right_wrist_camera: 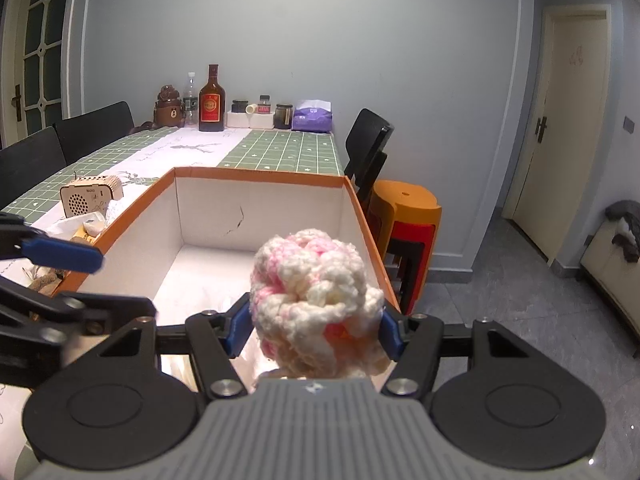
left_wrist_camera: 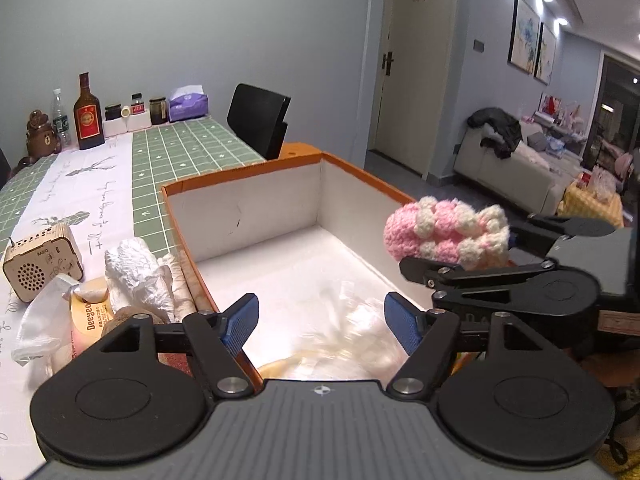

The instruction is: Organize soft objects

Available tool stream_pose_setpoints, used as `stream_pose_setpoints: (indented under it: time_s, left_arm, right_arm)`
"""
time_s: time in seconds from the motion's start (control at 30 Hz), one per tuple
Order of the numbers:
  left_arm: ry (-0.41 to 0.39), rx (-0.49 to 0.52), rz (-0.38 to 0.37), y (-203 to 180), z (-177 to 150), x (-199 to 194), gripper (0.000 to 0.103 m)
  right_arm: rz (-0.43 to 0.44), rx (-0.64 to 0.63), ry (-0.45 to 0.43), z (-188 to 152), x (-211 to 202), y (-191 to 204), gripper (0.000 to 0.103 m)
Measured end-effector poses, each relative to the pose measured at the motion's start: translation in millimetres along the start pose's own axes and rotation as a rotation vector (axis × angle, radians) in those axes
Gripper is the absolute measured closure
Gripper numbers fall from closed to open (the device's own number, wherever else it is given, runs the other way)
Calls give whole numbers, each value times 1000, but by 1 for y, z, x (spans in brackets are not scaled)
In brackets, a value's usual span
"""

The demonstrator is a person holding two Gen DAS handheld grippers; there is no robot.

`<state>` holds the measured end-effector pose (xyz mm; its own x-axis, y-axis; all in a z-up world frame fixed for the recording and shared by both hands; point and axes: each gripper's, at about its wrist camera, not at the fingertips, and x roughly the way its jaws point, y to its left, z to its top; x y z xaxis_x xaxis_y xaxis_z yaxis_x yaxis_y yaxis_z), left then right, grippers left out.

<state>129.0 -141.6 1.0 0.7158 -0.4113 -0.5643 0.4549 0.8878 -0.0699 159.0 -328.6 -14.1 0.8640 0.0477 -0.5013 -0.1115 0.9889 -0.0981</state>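
Observation:
A white box with an orange rim (left_wrist_camera: 248,216) (right_wrist_camera: 256,176) stands on the table. My right gripper (right_wrist_camera: 314,330) is shut on a pink and cream crocheted piece (right_wrist_camera: 316,304) and holds it above the box's near right part; the piece also shows in the left wrist view (left_wrist_camera: 448,236). My left gripper (left_wrist_camera: 320,322) is open over the box's near end, with nothing between its blue pads (left_wrist_camera: 240,322). A pale crinkled item (left_wrist_camera: 352,332) lies blurred in the box below it.
Left of the box lie a white crumpled bag (left_wrist_camera: 136,272), a packaged item (left_wrist_camera: 90,316) and a wooden radio (left_wrist_camera: 42,266). Bottles and jars (right_wrist_camera: 212,100) and a purple tissue pack (right_wrist_camera: 312,116) stand at the far end. Stacked stools (right_wrist_camera: 408,216) stand right of the table.

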Motion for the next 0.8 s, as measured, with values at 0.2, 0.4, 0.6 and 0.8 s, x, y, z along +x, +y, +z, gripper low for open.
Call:
stream_pose_setpoints:
  time_s: [0.2,0.4,0.6,0.8]
  left_arm:
    - [-46,-43,11,12,2,-14,19]
    - [-96,-75,13,30,-1,-17,18]
    - [-97,-124,106,46,-2,-6,20]
    - [-110,-162,173,63,-7,-8,20]
  right_arm:
    - [40,30,35,7,7,2,41]
    - [106,28,52,31,19,19,39]
    - [135,15,105,44,52,47,39]
    - [145,-3,177,47,70,58,34]
